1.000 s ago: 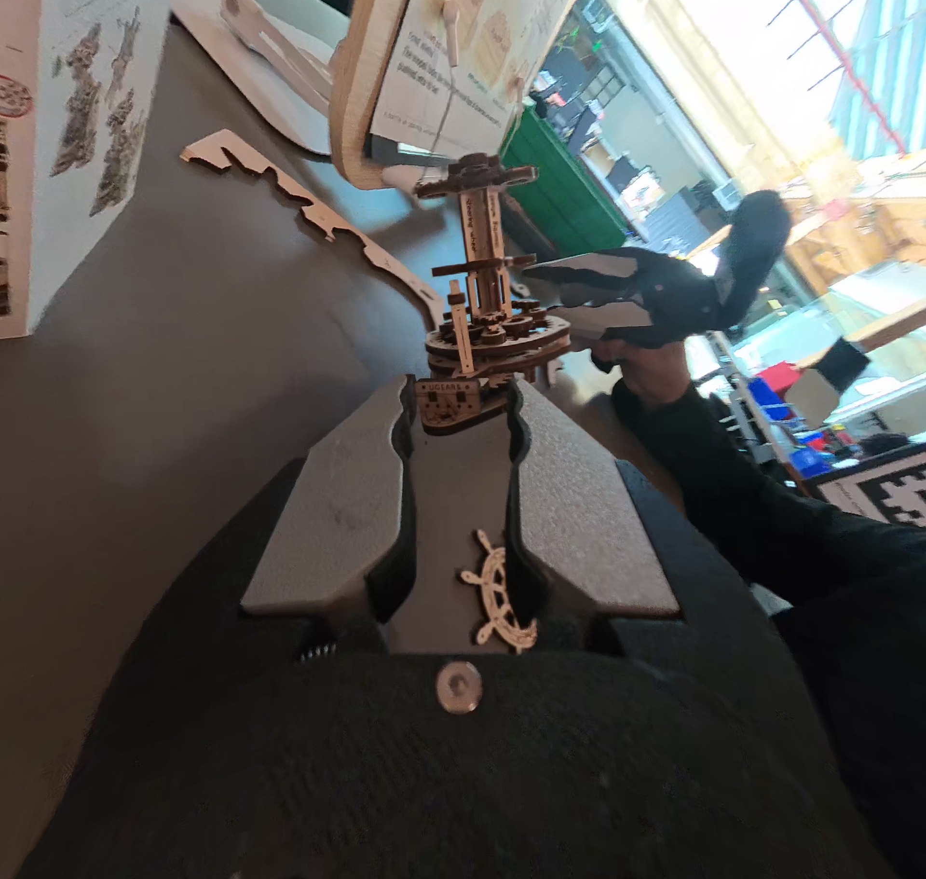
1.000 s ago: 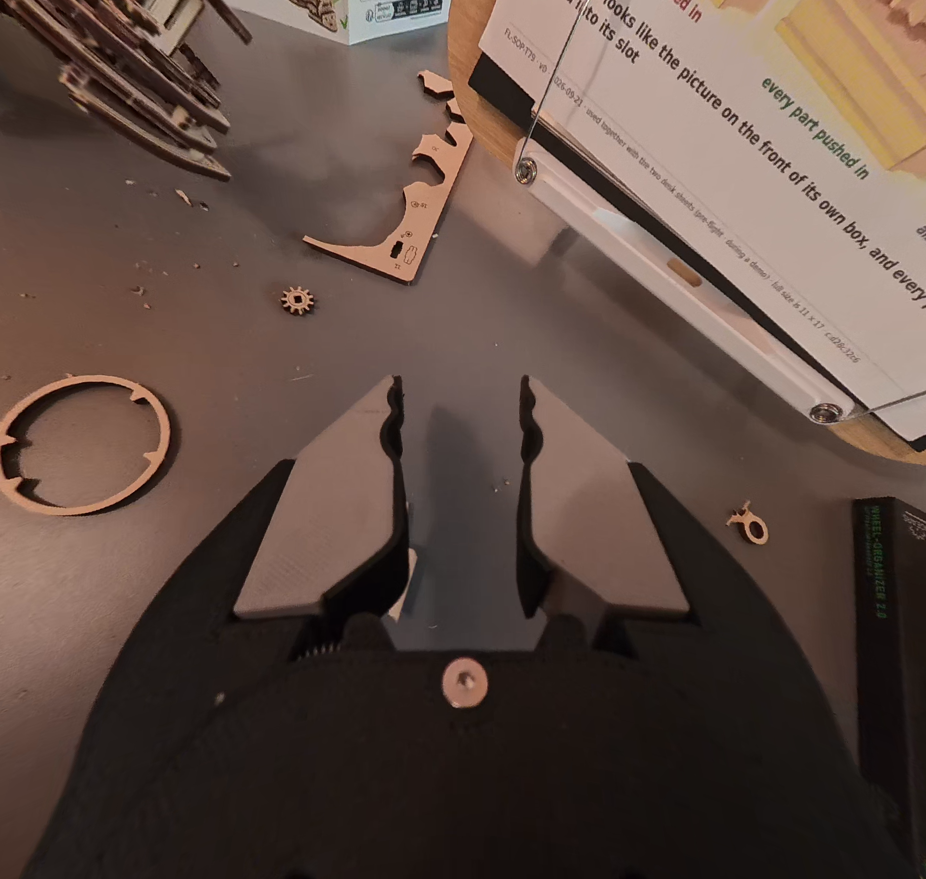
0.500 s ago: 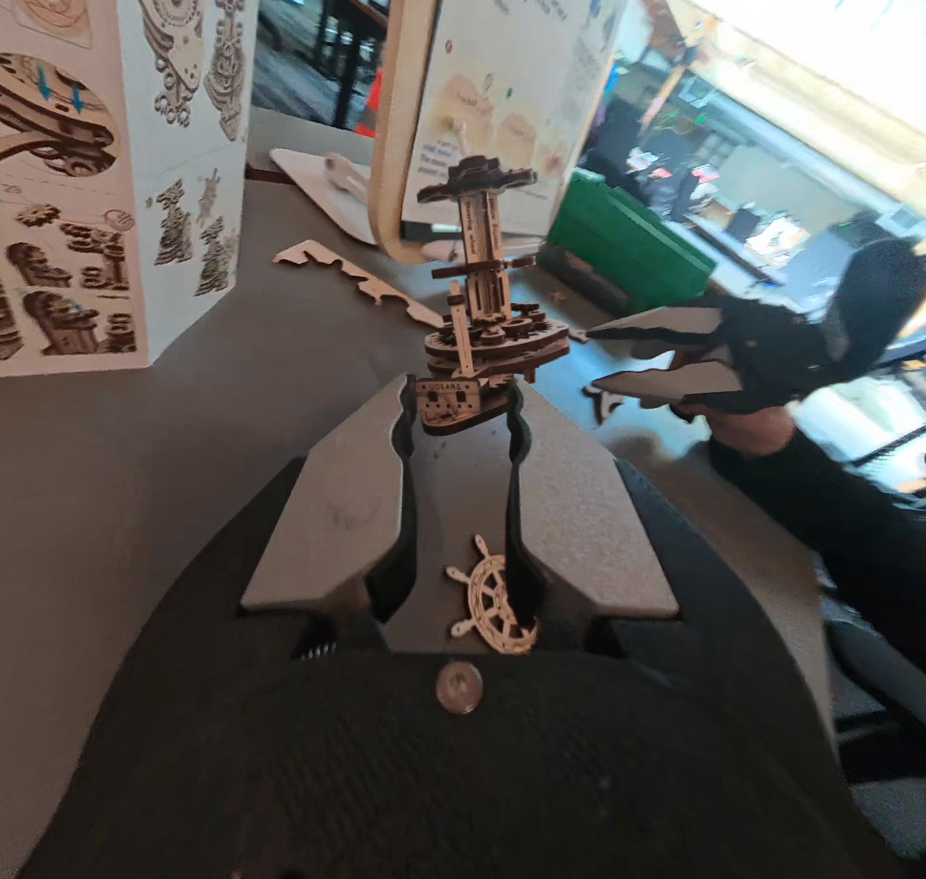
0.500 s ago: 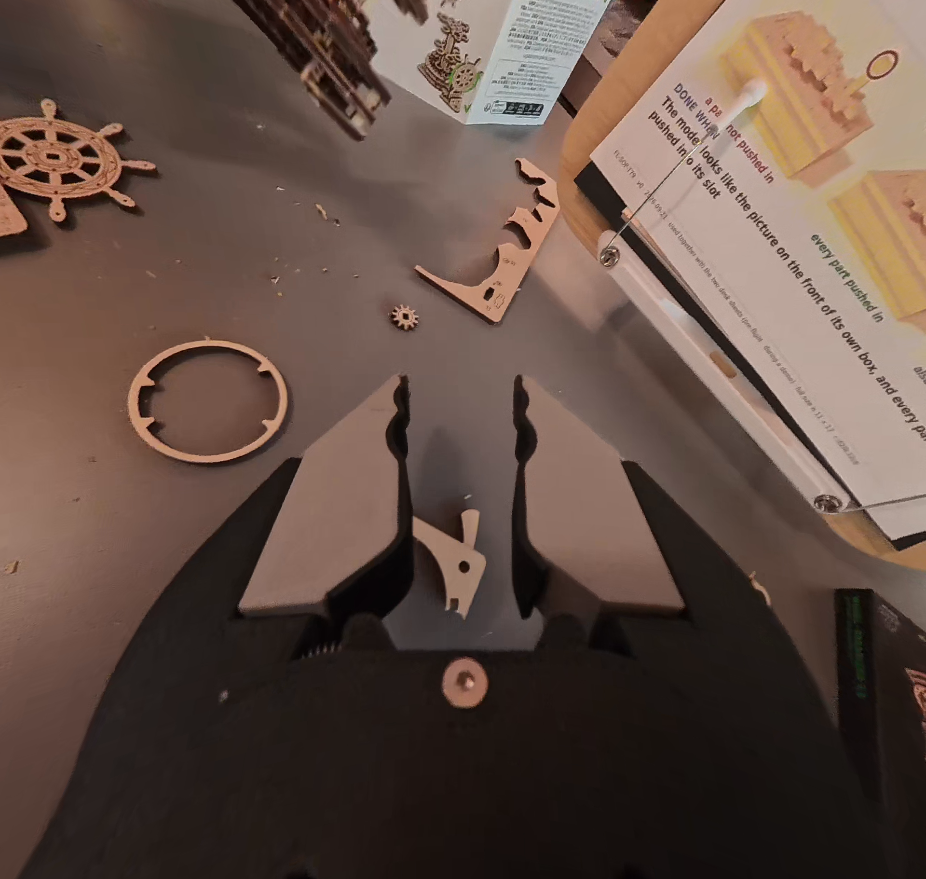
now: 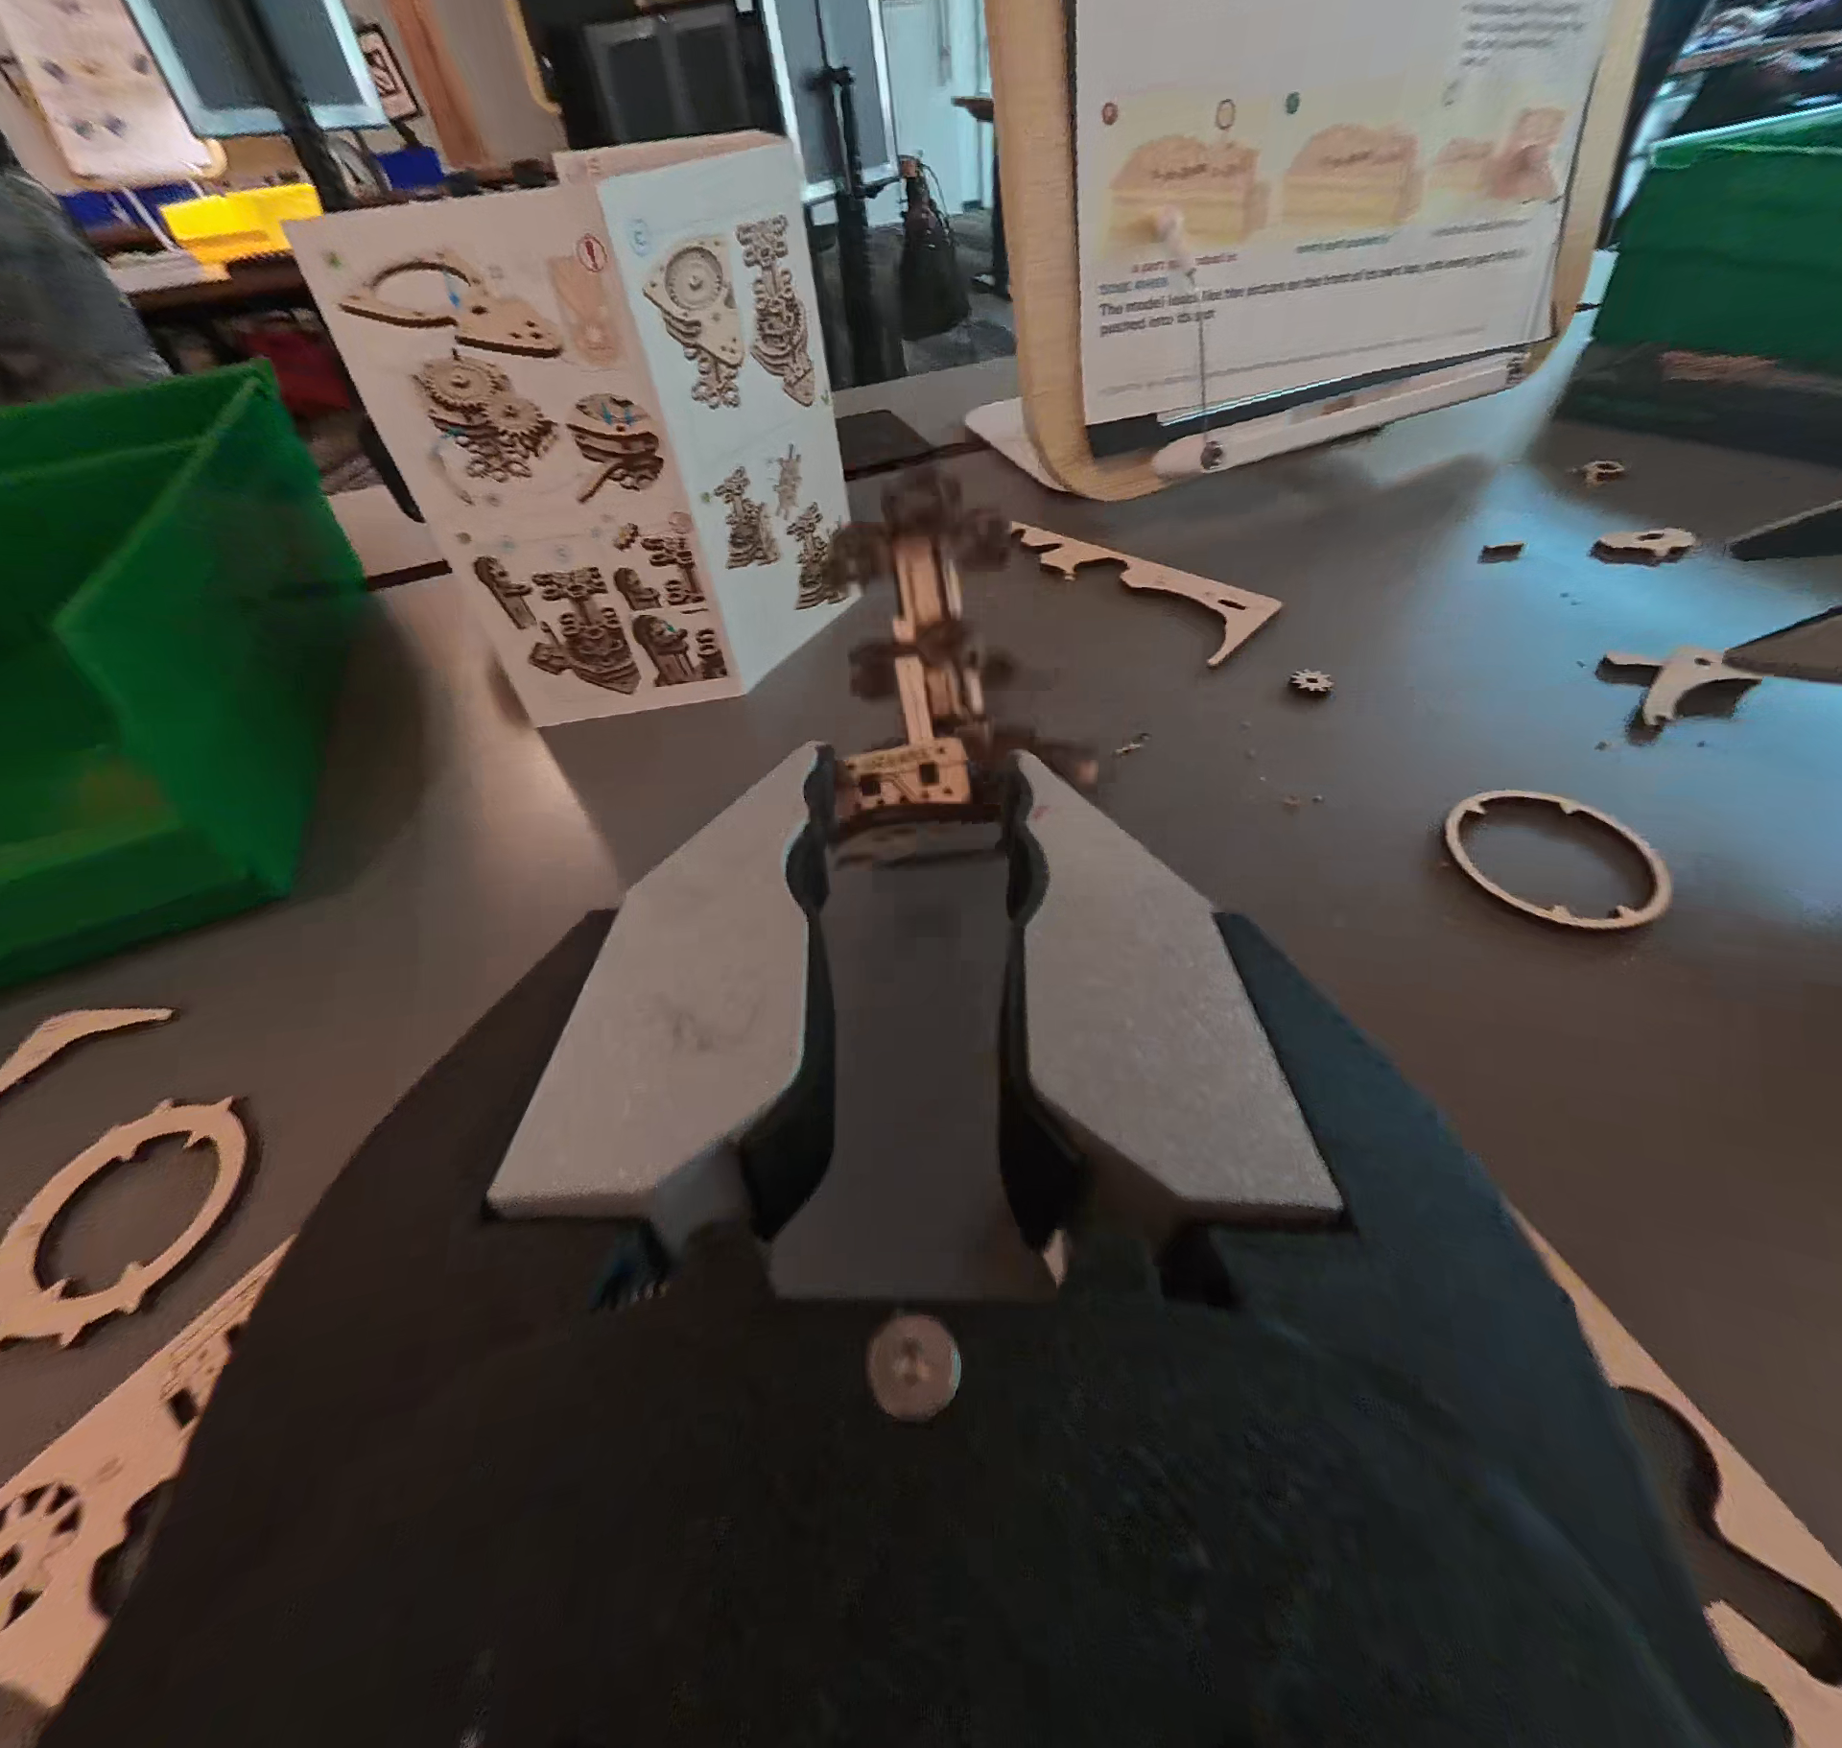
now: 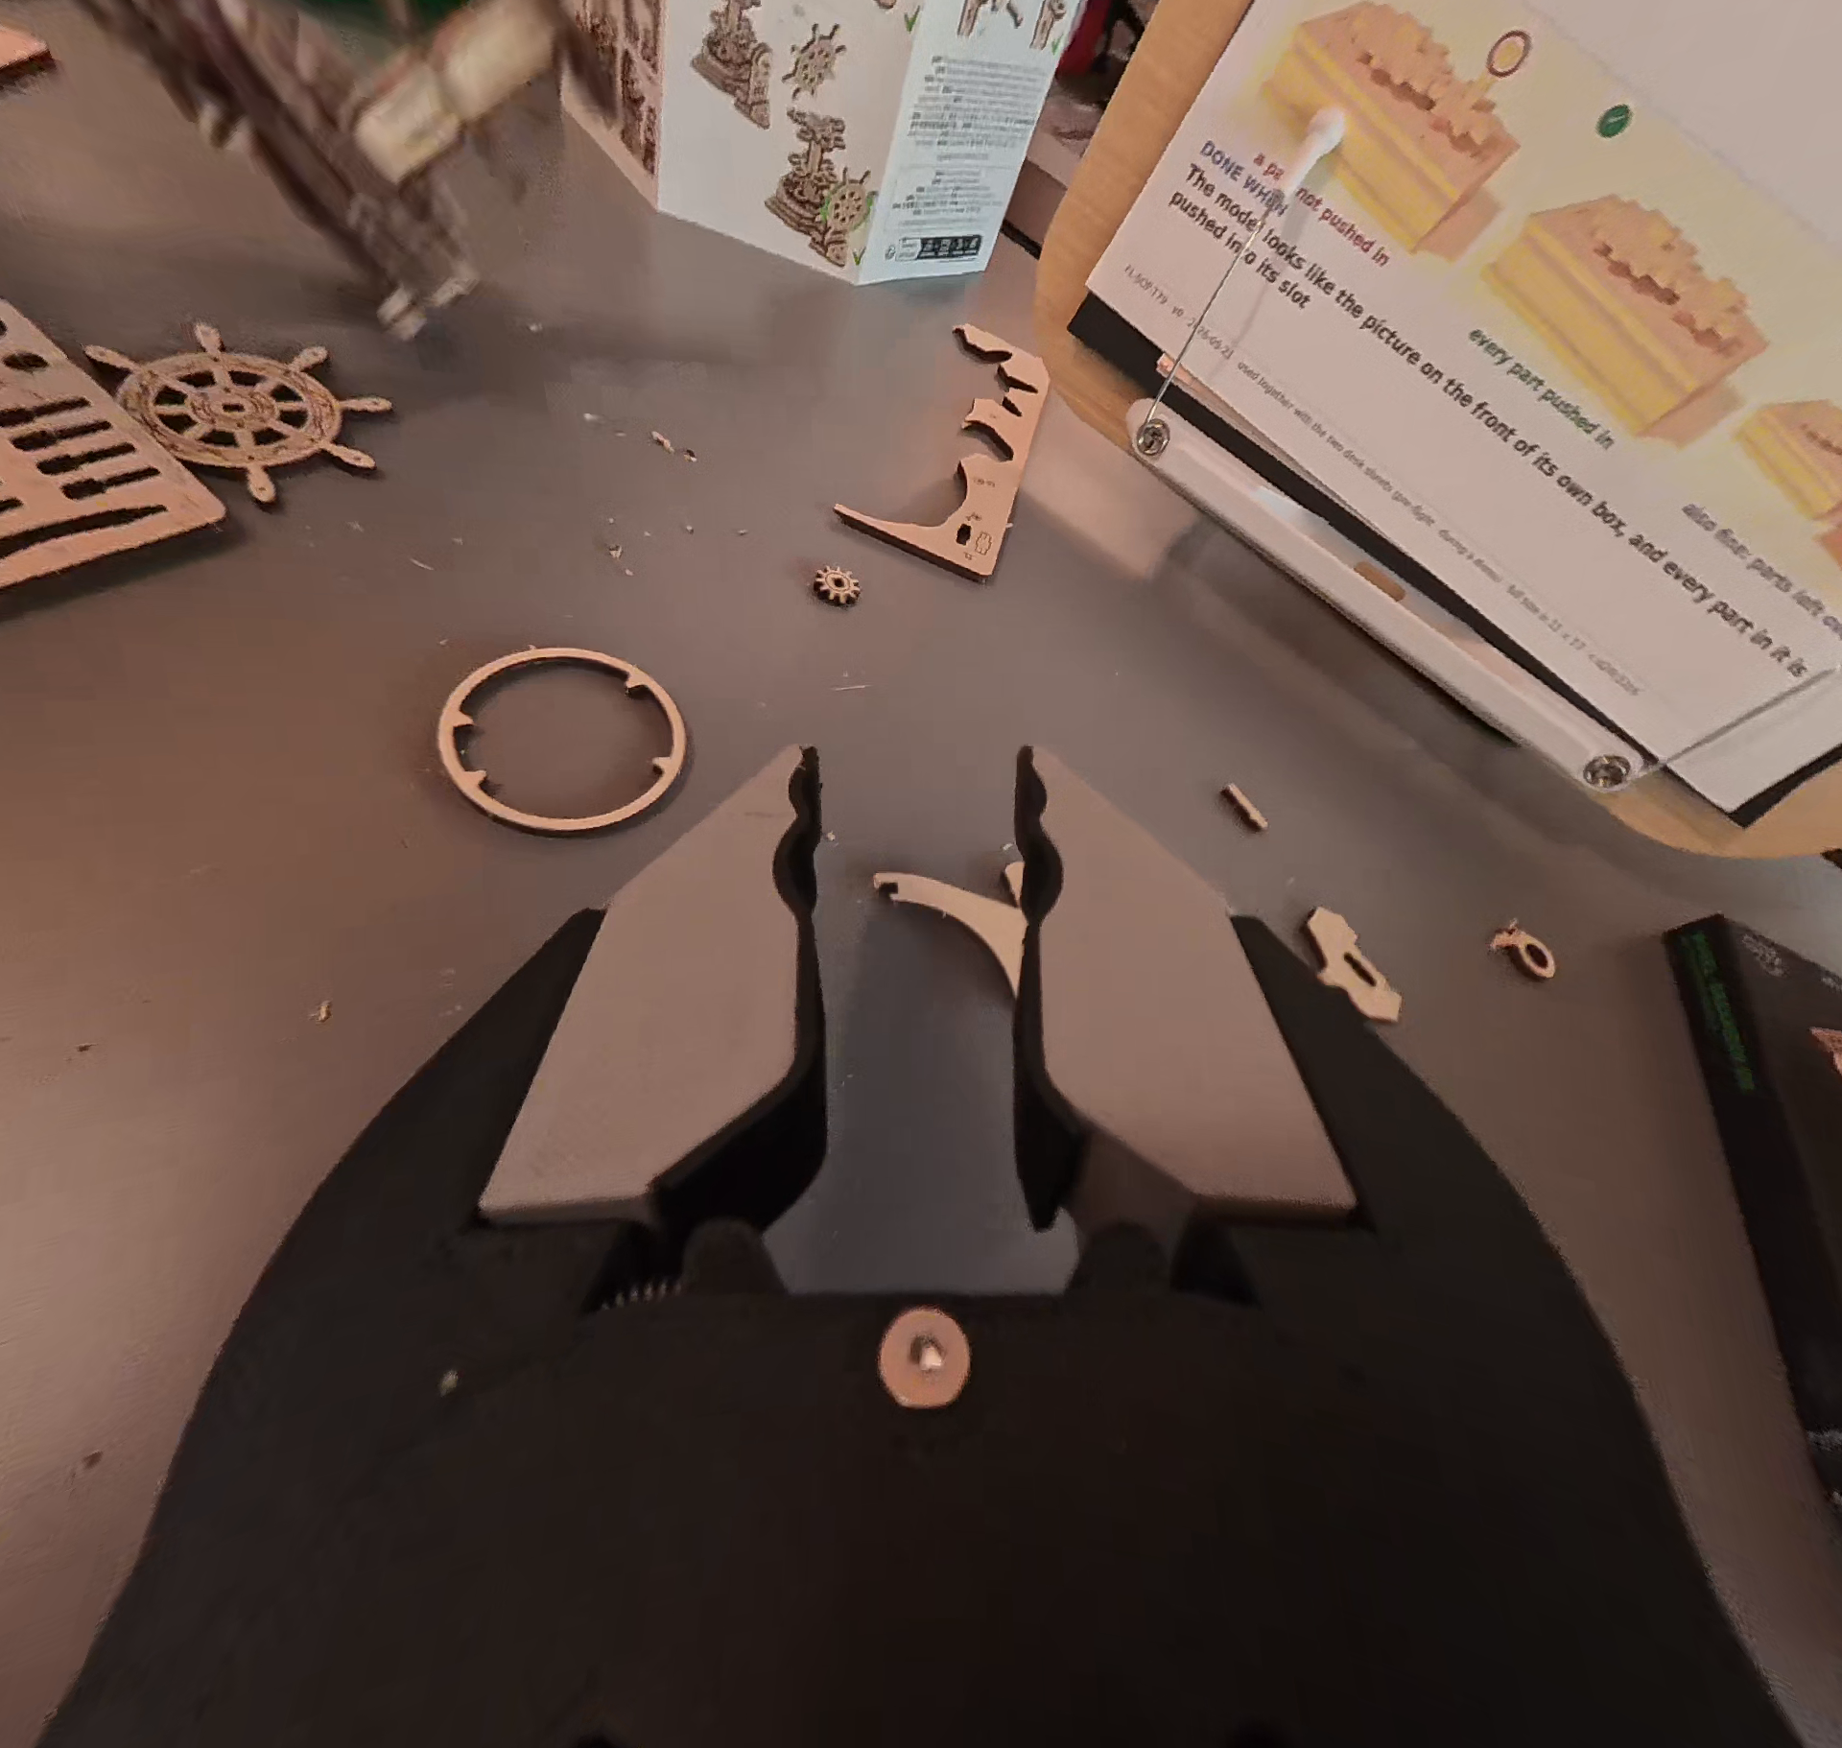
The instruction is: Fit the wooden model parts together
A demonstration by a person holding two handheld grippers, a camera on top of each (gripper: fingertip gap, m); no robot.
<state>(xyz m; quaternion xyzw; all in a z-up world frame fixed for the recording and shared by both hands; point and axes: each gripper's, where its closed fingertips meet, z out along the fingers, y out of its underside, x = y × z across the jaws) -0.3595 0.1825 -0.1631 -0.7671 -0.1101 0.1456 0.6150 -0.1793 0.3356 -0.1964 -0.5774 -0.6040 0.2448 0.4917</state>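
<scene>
Surface: dull grey surface (image 6: 299, 903) in a workshop, strewn with laser-cut wooden parts; green bin (image 5: 150, 624) at far left, folded instruction leaflet (image 5: 618, 444) standing far centre, instruction board (image 5: 1296, 185) propped at far right.
Left gripper: left gripper (image 5: 912, 783) closed on the base of the part-built model (image 5: 927, 664), which stands upright above its tips and is motion-blurred.
Right gripper: right gripper (image 6: 917, 783) with jaws parted at a moderate width, holding nothing, low over the surface.
Curved part: curved part (image 6: 957, 913) lies flat between the right gripper's fingers, its right end hidden under the right finger.
Other loose parts: ring (image 6: 561, 741) near left of the right gripper; ship's wheel (image 6: 239, 409) farther left; small gear (image 6: 835, 586) and toothed strip (image 6: 972, 474) beyond.
Change: a second ago the model was tilted toward the right gripper, close to it; the left gripper has since swung it away and upright, and the right gripper has dropped toward the curved part.
Meaning: judged a change of step, from work on the model to fetching the next piece.
Next move: probably closing on the curved part's thin edge; a flat piece may slide before it lifts.
</scene>
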